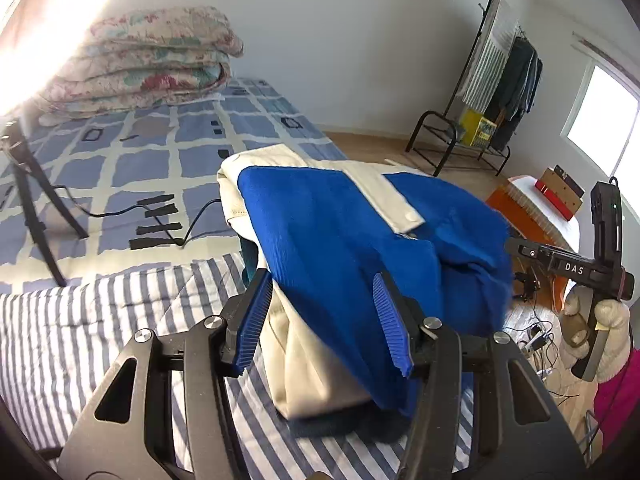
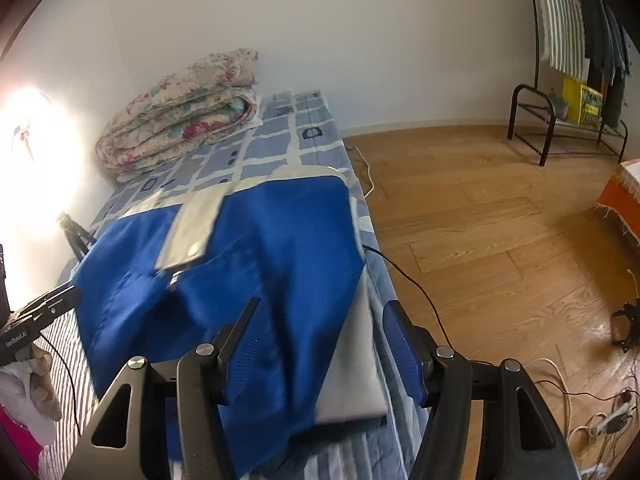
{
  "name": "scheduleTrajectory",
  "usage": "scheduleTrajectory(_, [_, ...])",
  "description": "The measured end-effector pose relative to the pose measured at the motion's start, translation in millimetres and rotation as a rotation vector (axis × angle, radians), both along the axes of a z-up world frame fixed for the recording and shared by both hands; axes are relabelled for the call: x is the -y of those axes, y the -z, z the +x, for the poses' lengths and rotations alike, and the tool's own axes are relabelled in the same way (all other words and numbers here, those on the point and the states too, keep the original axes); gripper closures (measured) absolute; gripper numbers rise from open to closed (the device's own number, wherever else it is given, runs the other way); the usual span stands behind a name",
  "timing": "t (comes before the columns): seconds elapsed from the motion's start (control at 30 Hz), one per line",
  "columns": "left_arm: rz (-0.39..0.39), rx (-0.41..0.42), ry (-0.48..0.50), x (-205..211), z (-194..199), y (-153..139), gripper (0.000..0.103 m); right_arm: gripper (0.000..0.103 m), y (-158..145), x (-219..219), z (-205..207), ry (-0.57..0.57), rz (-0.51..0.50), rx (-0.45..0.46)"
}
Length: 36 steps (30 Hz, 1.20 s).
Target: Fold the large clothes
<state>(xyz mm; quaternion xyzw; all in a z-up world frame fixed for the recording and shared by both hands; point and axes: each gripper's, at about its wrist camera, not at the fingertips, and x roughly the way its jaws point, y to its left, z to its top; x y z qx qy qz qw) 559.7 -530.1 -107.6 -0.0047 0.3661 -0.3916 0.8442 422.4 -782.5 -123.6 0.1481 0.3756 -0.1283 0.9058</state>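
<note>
Left wrist view: shows the left gripper [image 1: 322, 280] with fingers [image 1: 256, 312] spread wide, straddling the near end of the blue and cream jacket [image 1: 340, 220] without pinching it. Same in the right wrist view: right gripper [image 2: 324, 306] wide apart, fabric lying between the fingers, nothing clamped.

Location of the garment: on the bed [image 1: 120, 160], resting partly on the striped quilt [image 1: 80, 320], close to the bed's floor-side edge. Lies as a compact, layered bundle, not spread flat; blue panel on top, cream layers showing underneath and along the side, cream flap with a snap across the upper surface.

Progress, judged from the lie of the cloth:
- Done: main folds apparently made; sleeves not visible, presumably tucked inside.
- Left: top blue layer rumpled and overhanging at the near end; needs smoothing and squaring against the cream layer below. Possibly one further fold to halve the bundle; cannot tell whether intended.

Judged late in the task, with tidying remaining.

Elsewhere on the bed: folded floral quilt [image 1: 148, 60], tripod [image 1: 32, 200], well apart from the garment.
</note>
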Motion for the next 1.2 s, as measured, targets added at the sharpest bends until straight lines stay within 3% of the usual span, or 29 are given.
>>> scheduleTrajectory(0.2, [-0.017, 0.048, 0.000, -33, -53, -36, 0.049, 0.040, -33, -34, -46, 0.001, -0.012, 0.054])
scheduleTrajectory(0.4, [-0.045, 0.116, -0.013, -85, -128, -96, 0.049, 0.039, -82, -79, -104, -0.012, -0.017, 0.113])
scheduleTrajectory(0.5, [-0.041, 0.158, -0.016, -111, -169, -122, 0.049, 0.033, -111, -106, -135, -0.024, -0.052, 0.140])
scheduleTrajectory(0.63, [-0.060, 0.185, -0.030, -151, -224, -149, 0.038, 0.028, -144, -145, -181, -0.026, -0.083, 0.165])
scheduleTrajectory(0.73, [-0.067, 0.186, -0.045, -179, -258, -161, 0.035, 0.020, -162, -175, -218, -0.013, -0.105, 0.196])
scheduleTrajectory(0.9, [-0.060, 0.214, -0.077, -223, -312, -169, 0.021, 0.015, -177, -226, -271, 0.000, -0.174, 0.215])
scheduleTrajectory(1.07, [-0.033, 0.232, -0.122, -254, -355, -165, 0.015, 0.002, -179, -261, -316, 0.031, -0.184, 0.249])
scheduleTrajectory(1.2, [-0.013, 0.246, -0.135, -264, -380, -161, 0.007, 0.000, -177, -280, -339, 0.056, -0.203, 0.276])
